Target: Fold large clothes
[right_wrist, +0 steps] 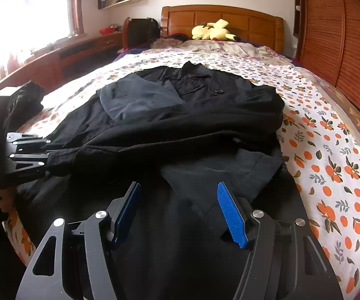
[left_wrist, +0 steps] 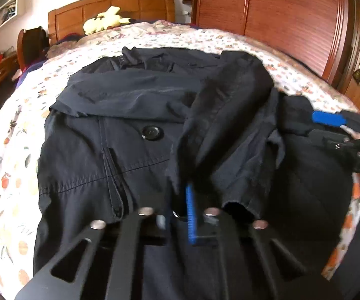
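Two grippers work over a dark coat point(right_wrist: 180, 115) spread across the middle of a bed point(right_wrist: 330, 165). Left gripper point(left_wrist: 188, 215) is pinched closed on a sleeve point(left_wrist: 220, 135), which drapes across the coat's front. Right gripper point(right_wrist: 177, 210) hovers near the foot edge, jaws wide apart, holding nothing. Beyond, a yellow plush point(right_wrist: 212, 31) rests against the headboard point(right_wrist: 220, 15).

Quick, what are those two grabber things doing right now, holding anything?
Left gripper: closed on a fold of the dark navy cotton coat, the sleeve end.
Right gripper: open, holding nothing, over the coat.
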Demonstrator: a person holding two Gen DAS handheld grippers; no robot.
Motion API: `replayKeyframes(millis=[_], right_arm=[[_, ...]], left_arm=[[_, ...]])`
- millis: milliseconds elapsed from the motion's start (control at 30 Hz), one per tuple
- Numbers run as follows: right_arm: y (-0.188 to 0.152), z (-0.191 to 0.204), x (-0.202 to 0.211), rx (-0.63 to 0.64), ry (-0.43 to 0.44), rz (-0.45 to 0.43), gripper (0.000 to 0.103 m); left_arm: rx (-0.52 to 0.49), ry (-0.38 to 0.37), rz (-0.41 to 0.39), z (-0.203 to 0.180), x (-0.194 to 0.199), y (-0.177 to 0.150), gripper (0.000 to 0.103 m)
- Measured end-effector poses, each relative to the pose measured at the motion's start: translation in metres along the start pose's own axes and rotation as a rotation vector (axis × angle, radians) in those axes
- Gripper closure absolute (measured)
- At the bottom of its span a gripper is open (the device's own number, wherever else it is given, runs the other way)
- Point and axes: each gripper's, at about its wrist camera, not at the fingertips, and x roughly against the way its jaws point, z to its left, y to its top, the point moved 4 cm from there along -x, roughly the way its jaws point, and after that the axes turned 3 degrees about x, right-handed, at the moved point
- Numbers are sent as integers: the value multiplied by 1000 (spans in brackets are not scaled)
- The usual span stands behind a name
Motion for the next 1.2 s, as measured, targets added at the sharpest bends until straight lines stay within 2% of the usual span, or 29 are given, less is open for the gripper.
replayKeyframes(millis=[133,300,433,667,733,767,833,867,967,1033,1200], right_arm=[[0,-6,4,-10,8,-13,42],[1,-11,10,-13,16,-32,42],[0,-17,14,-19,18,-39,42],[-4,-24,19,-22,16,-42,42],[-7,-27,21,-25,14,-42,42],[-7,-27,21,-25,13,-41,42],[-9,-30,22,-26,8,-40,42],[-11,-30,23,-26,6,-40,42],[-15,-34,23,-22,-1,-32,42],[-18,-36,23,-21,-7,-26,42],[-21,-39,22,-25,-19,-19,42]], left_arm=[[31,17,-81,4,38,11,97],[81,100,-187,22,89,23,97],[97,162,-167,38,96,20,97],[116,189,-125,48,85,10,97],[117,200,-133,47,87,7,91],[115,210,-134,48,86,6,85],[103,236,-146,45,90,1,44],[101,239,-155,44,93,-2,33],[111,240,-149,41,100,-14,26],[114,253,-144,40,104,-23,18],[138,257,-120,43,112,-49,17]])
